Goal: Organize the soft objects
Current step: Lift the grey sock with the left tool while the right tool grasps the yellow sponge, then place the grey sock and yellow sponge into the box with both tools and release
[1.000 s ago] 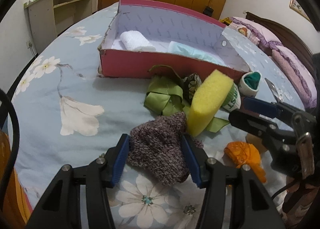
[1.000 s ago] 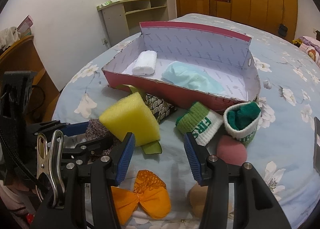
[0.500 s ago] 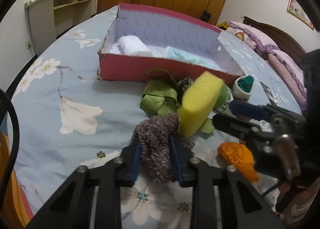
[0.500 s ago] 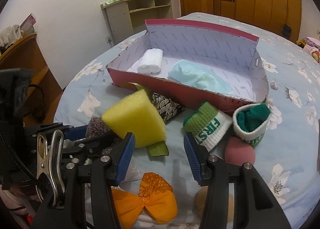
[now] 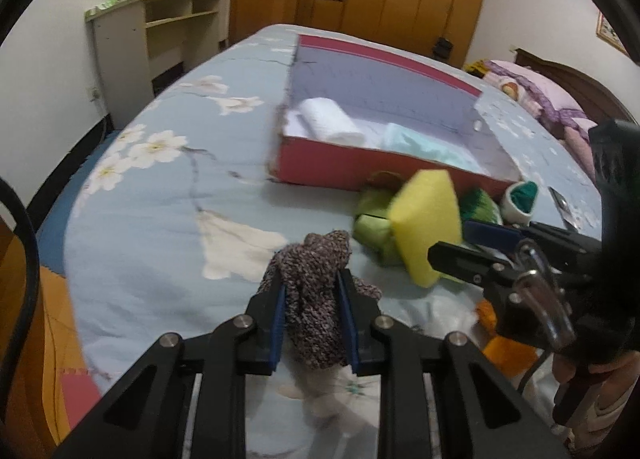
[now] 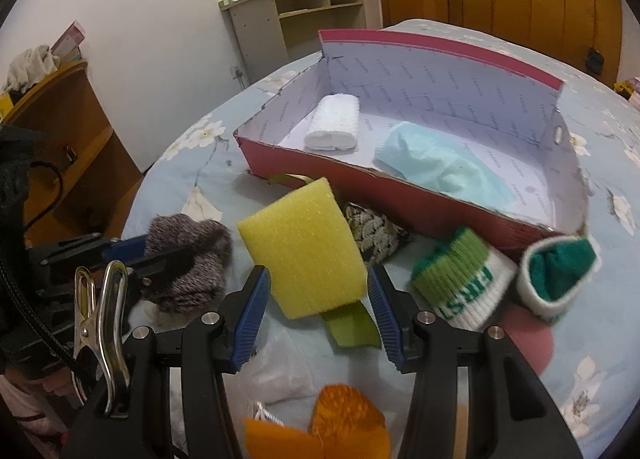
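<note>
- Bed [image 5: 168, 195], covered by a pale blue floral sheet, carries every item.
- Red box [image 6: 400, 195] lies on the bed with its long axis running left to right across the right wrist view, open top upward. Inside it, a white rolled towel [image 6: 334, 123] lies at the left end with its roll axis pointing toward the camera; a light blue cloth [image 6: 440, 169] lies crumpled to the right.
- Yellow sponge [image 6: 304, 251] stands tilted in front of the box, between the blue pads of the right gripper [image 6: 318, 309]. Its jaws are spread, and whether either pad touches the sponge cannot be told.
- Grey knitted sock [image 5: 316, 299] is clamped between the pads of the left gripper [image 5: 312, 323], long axis pointing away from the camera, upper end bunched above the fingertips. The lower end is blurred.
- Green-and-white sock [image 6: 460, 279] and white-cuffed dark green sock [image 6: 560, 279] lie just before the box's right end.
- Orange fabric bow [image 6: 340, 427] is cut off at the bottom edge and blurred.
- A patterned dark pouch [image 6: 372, 235] is partly hidden behind the sponge.
</note>
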Demonstrator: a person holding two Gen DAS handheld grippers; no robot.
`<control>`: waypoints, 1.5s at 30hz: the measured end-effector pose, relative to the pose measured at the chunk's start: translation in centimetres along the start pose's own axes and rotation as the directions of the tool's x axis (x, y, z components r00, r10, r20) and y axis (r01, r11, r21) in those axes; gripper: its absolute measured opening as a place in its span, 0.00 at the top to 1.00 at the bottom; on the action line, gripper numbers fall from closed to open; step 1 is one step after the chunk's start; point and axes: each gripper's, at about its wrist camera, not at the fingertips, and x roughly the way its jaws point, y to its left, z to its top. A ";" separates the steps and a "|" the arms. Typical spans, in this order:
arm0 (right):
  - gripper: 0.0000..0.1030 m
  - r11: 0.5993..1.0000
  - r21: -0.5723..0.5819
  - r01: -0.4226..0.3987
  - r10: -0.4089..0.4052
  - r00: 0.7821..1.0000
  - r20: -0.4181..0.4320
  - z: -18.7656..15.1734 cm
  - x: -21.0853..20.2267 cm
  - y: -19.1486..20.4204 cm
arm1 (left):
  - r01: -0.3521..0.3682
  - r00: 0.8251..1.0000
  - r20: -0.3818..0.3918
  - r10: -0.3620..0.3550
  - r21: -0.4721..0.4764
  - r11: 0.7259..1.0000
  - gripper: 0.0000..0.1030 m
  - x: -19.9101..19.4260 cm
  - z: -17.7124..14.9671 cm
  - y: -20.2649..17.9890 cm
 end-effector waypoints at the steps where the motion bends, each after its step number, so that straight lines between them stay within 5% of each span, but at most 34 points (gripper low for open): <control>1: 0.50 1.000 -0.010 0.007 -0.007 1.000 -0.007 0.1 0.5 0.1 | -0.002 1.000 0.000 0.002 -0.006 1.000 0.76 0.0 0.0 0.2; 9: 0.54 0.997 -0.067 0.035 -0.035 0.999 0.001 0.3 1.7 1.0 | 0.000 1.000 -0.005 0.000 -0.019 1.000 0.76 0.3 -0.1 0.6; 14: 0.74 0.997 -0.061 0.037 -0.035 0.999 0.028 -0.1 0.6 1.0 | -0.003 1.000 -0.001 0.003 -0.024 1.000 0.76 0.1 0.0 0.6; 19: 0.81 0.998 -0.046 0.033 -0.030 0.998 0.062 -0.2 -0.7 0.7 | -0.006 1.000 0.008 0.006 -0.021 1.000 0.76 -0.2 0.0 0.6; 33: 0.81 0.998 -0.049 0.029 -0.022 0.991 0.135 -0.3 -4.5 0.6 | 0.001 0.999 0.049 -0.002 0.015 1.000 0.76 -1.7 1.0 -0.6; 45: 0.81 0.996 -0.011 0.088 -0.084 0.978 0.190 1.1 -7.0 -1.6 | 0.027 0.993 0.116 -0.037 0.086 0.996 0.76 -2.2 5.7 -3.0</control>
